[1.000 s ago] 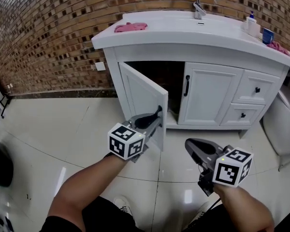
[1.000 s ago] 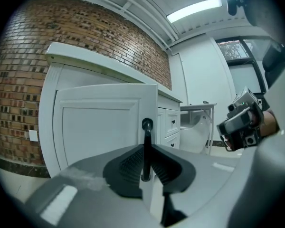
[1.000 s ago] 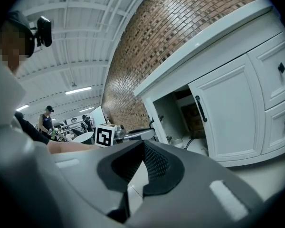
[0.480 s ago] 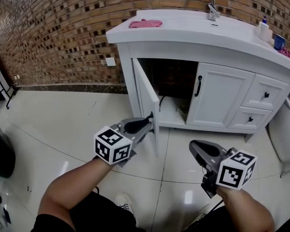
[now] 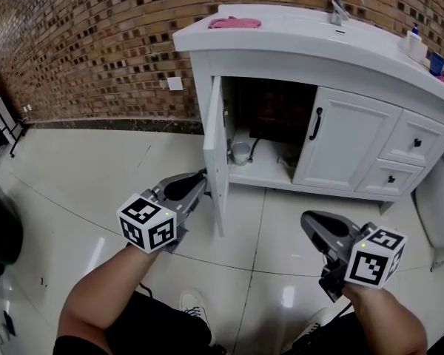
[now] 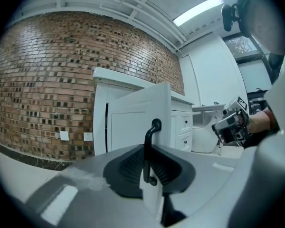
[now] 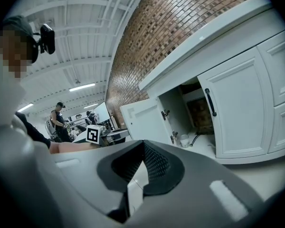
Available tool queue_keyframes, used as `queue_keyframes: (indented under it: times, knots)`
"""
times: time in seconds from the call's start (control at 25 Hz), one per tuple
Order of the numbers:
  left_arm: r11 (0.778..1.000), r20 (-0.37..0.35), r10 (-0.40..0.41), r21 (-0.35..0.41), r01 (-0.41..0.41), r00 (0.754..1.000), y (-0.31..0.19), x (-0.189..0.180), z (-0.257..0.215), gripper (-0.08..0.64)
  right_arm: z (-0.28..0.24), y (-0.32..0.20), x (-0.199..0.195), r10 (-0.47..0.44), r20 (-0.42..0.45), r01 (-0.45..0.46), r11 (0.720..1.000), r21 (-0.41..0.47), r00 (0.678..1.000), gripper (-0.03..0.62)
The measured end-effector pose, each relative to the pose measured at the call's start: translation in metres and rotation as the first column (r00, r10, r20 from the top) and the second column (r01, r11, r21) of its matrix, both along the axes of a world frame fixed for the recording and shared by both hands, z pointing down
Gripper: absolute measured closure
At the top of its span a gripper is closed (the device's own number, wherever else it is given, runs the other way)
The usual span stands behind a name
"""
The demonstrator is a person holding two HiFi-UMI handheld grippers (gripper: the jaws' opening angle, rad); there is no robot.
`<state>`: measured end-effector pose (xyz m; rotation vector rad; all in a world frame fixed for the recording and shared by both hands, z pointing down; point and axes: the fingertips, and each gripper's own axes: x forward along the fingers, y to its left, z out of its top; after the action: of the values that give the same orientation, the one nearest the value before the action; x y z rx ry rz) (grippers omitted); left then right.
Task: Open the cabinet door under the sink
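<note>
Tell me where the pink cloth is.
Head view, upper middle: the pink cloth lies on the counter's left end, left of the faucet and above the open door.

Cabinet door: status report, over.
Left gripper on handle, jaws closing; right gripper open, empty. Cabinet door wide open. Nothing blocking it.

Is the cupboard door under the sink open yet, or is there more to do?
Nearly finished. Done: the left cabinet door stands swung wide, so you can see inside the cabinet. In hand: the left gripper has the black door handle between its jaws, which are closing on it; the right gripper hangs empty. Left: probably just letting go. The right cabinet door is shut.
</note>
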<state>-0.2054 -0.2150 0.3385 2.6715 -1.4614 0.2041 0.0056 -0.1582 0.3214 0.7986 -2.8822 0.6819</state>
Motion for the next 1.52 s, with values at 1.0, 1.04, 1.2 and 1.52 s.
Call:
queue_keyframes:
  times: [1.0,1.04,1.2,1.52]
  knots:
    - [0.975,-0.076,-0.222,-0.034,0.220,0.972,0.003,-0.073,-0.004,0.519,-0.001,0.003,0.001,0.004,-0.018,-0.004,1.000,0.002,1.000,0.588]
    - [0.974,-0.075,-0.224,-0.033,0.222,0.972,0.005,-0.073,-0.005,0.520,-0.001,0.004,0.003,0.005,-0.018,-0.005,1.000,0.004,1.000,0.588]
    - [0.971,-0.095,-0.234,0.022,0.237,0.968,0.017,-0.071,-0.028,0.552,-0.002,0.005,0.009,0.019,-0.024,-0.019,1.000,0.010,1.000,0.588]
    - [0.976,-0.143,-0.033,0.210,0.063,0.989,0.055,0.001,-0.100,0.553,-0.005,-0.002,0.038,0.123,-0.040,-0.121,0.991,0.058,0.992,0.588]
